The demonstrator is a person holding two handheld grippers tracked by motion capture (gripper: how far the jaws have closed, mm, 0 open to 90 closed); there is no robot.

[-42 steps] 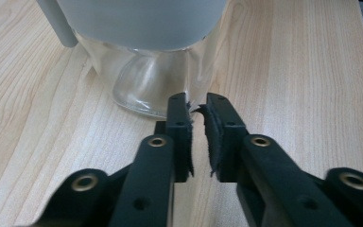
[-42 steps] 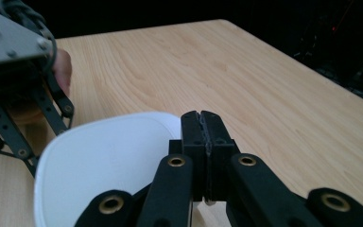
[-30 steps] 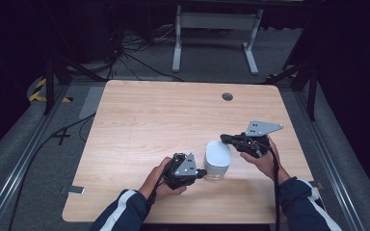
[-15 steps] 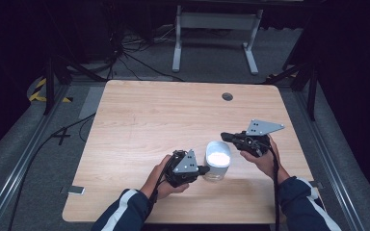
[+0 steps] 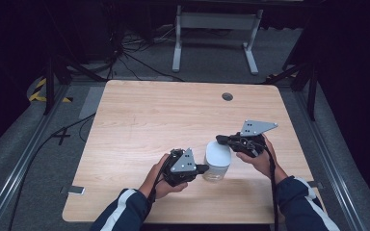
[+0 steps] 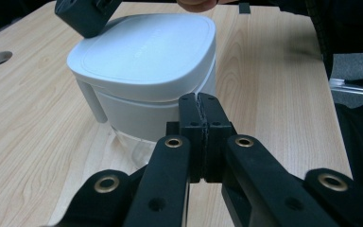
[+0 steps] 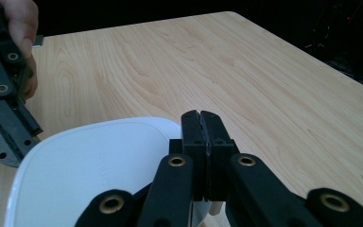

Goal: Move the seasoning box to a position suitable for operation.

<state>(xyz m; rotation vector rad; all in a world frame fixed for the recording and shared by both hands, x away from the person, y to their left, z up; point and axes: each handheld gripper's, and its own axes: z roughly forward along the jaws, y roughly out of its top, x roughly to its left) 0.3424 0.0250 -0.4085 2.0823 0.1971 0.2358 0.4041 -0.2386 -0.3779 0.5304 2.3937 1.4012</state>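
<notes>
A clear container with a white rounded-square lid (image 5: pixel 218 161) stands on the wooden table (image 5: pixel 164 115), near its front edge. My left gripper (image 5: pixel 201 168) is shut with nothing between its jaws. Its tips touch the container's side just under the lid rim (image 6: pixel 142 61), as the left gripper view (image 6: pixel 201 101) shows. My right gripper (image 5: pixel 221 139) is also shut and empty, and hovers at the far edge of the lid. In the right gripper view its jaws (image 7: pixel 202 118) reach over the white lid (image 7: pixel 85 175), with the left gripper (image 7: pixel 4 94) beyond.
A round cable hole (image 5: pixel 227 96) sits near the table's far edge. A small flat object (image 5: pixel 74 190) lies by the front left corner. A metal stand (image 5: pixel 217 29) and cables (image 5: pixel 125 57) are on the floor behind the table.
Almost nothing: both grippers stay shut at the container, which sits a touch nearer the front edge than before.
</notes>
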